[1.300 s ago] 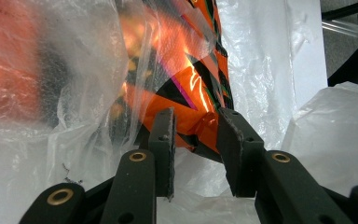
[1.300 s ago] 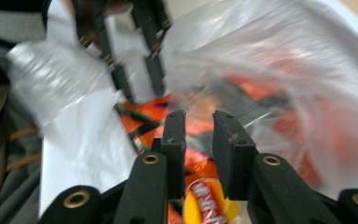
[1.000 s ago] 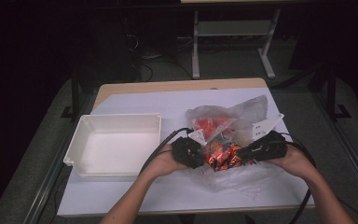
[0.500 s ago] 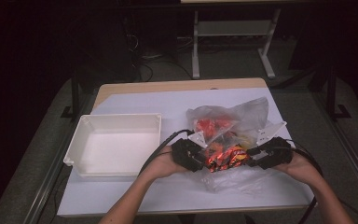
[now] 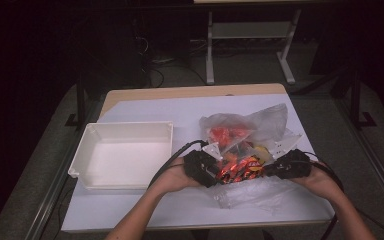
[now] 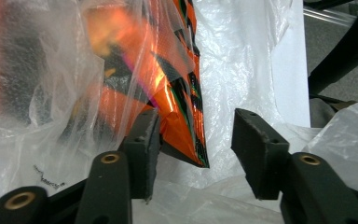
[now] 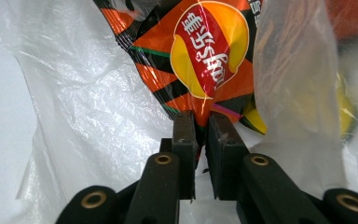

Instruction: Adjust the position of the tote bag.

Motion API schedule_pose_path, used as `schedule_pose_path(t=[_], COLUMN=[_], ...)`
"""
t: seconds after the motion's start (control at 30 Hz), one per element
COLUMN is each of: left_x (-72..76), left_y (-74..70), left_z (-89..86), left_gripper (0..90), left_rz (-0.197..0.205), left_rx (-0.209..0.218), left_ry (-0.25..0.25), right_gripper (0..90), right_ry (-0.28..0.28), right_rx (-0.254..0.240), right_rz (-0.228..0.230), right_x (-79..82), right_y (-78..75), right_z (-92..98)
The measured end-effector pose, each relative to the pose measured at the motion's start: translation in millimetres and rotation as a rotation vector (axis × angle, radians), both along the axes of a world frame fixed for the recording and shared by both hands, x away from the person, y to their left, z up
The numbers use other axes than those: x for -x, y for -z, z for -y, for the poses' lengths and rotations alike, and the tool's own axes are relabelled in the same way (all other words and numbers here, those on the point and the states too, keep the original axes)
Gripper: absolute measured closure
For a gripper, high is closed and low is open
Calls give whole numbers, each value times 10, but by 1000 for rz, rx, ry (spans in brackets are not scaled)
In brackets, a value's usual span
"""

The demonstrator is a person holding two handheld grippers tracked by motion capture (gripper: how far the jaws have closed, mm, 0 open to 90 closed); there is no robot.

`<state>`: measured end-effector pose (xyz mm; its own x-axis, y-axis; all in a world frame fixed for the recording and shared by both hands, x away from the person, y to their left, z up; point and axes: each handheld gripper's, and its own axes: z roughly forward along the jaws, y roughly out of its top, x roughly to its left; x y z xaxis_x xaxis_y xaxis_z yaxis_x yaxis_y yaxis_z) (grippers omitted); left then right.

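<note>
Grip on the chip packet (image 7: 205,60) is clenched by the right gripper (image 7: 201,128); left gripper (image 6: 196,135) has just been opened, so packet should be eased from the plastic bag (image 5: 260,125) slowly.

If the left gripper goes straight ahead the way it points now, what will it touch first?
Most likely the orange chip bag. The left gripper has open jaws that have just been opening, and the bag's lower corner already hangs between them, against one pad. Clear plastic bag lies behind; depth there is unclear.

Dim, dark-edged high view; gripper views bright, foil glaring, blurred.
</note>
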<state>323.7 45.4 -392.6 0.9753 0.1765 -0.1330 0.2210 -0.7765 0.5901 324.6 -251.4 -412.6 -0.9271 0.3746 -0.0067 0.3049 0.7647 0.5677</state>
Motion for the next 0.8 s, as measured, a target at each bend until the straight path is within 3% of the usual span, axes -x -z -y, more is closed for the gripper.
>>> schedule_pose_path(t=[0.27, 0.53, 0.57, 0.8], left_x=[13, 14, 16, 53], left_y=[41, 64, 64, 46], left_z=[29, 38, 39, 41], left_gripper=[445, 443, 442, 422], left_rz=[6, 6, 5, -1], left_rx=[-41, -72, -73, -61], left_ry=[-12, -19, -16, -4], right_gripper=[880, 894, 894, 896], right_ry=[-8, -24, -36, -38], right_rx=[-17, -35, -33, -53], right_rz=[-22, -35, -23, -44], right_x=[22, 38, 38, 102], right_y=[25, 25, 31, 23], right_z=[9, 24, 26, 73])
